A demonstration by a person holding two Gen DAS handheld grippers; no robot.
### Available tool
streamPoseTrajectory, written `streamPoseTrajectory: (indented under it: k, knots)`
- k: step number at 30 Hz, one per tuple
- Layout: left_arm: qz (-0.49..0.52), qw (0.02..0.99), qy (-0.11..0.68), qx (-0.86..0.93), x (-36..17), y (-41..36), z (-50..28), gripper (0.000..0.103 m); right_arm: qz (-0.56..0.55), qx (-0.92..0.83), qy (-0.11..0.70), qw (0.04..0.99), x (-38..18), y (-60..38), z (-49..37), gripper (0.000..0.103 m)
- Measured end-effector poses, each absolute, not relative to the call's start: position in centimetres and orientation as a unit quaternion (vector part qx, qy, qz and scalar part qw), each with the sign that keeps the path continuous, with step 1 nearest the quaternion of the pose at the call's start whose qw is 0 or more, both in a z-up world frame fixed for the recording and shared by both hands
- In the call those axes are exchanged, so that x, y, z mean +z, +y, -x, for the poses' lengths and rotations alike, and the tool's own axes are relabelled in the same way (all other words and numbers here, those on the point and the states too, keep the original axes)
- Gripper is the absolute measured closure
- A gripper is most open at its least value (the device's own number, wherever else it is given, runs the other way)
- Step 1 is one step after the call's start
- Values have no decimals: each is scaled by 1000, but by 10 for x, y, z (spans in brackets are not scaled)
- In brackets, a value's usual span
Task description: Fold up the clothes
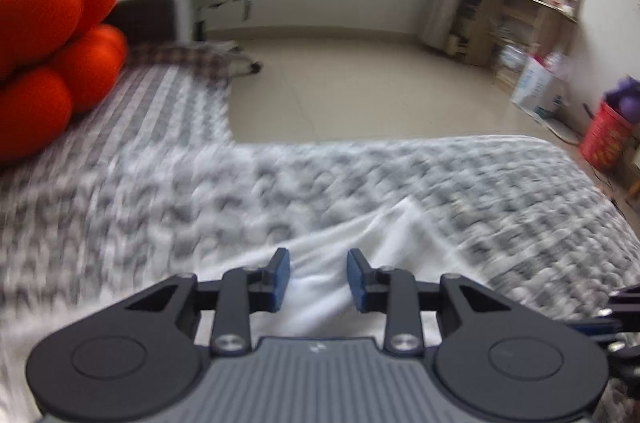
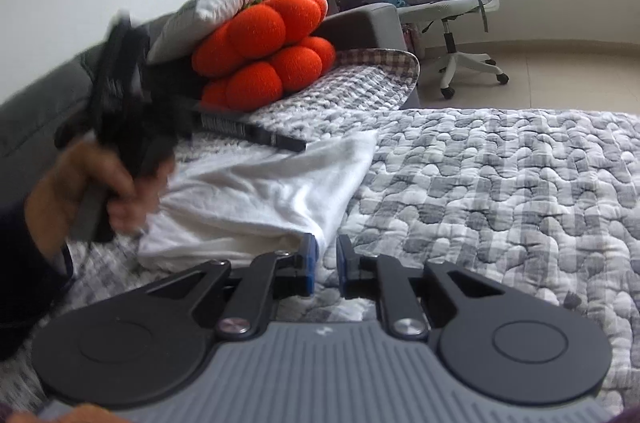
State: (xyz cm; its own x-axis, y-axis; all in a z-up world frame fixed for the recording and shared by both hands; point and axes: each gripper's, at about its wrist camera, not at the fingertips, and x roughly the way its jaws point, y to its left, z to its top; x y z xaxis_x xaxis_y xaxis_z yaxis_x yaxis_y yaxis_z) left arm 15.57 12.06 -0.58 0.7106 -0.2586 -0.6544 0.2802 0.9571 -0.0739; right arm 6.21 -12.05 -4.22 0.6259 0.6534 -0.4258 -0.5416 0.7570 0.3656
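My left claw (image 1: 318, 279) hangs with fingers parted and empty over the white cloth (image 1: 360, 243), which lies rumpled on the bed (image 1: 520, 191). In the right view the cloth (image 2: 260, 191) lies doubled on the quilt below the orange cushion (image 2: 264, 51), and my right claw (image 2: 324, 265), fingers slightly apart and empty, sits at its near corner. Soft, light and limp, I judge; best pinched at a corner or hem.

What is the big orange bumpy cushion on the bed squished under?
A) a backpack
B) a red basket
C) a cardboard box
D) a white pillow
D: in the right wrist view a white pillow lies tilted on top of the orange cushion, touching it.
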Motion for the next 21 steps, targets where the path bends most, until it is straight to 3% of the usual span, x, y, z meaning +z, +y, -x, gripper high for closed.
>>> streamPoseTrajectory:
  k: [6, 9, 14, 21]
  knots:
    - [17, 944, 315, -97, -4, 136, -132, 71, -136, 307, 291, 896, -43, -131, -75, 86]
    - [40, 946, 302, -115, 2, 147, -113, 66, -128, 293, 304, 897, -38, -130, -86, 86]
    - [55, 936, 324, -124, -5, 152, -110, 63, -100, 342, 312, 881, -7, -102, -119, 86]
    - [35, 937, 321, -130, -19, 145, -105, 62, 51, 351, 379, 854, -7, -10, -196, 83]
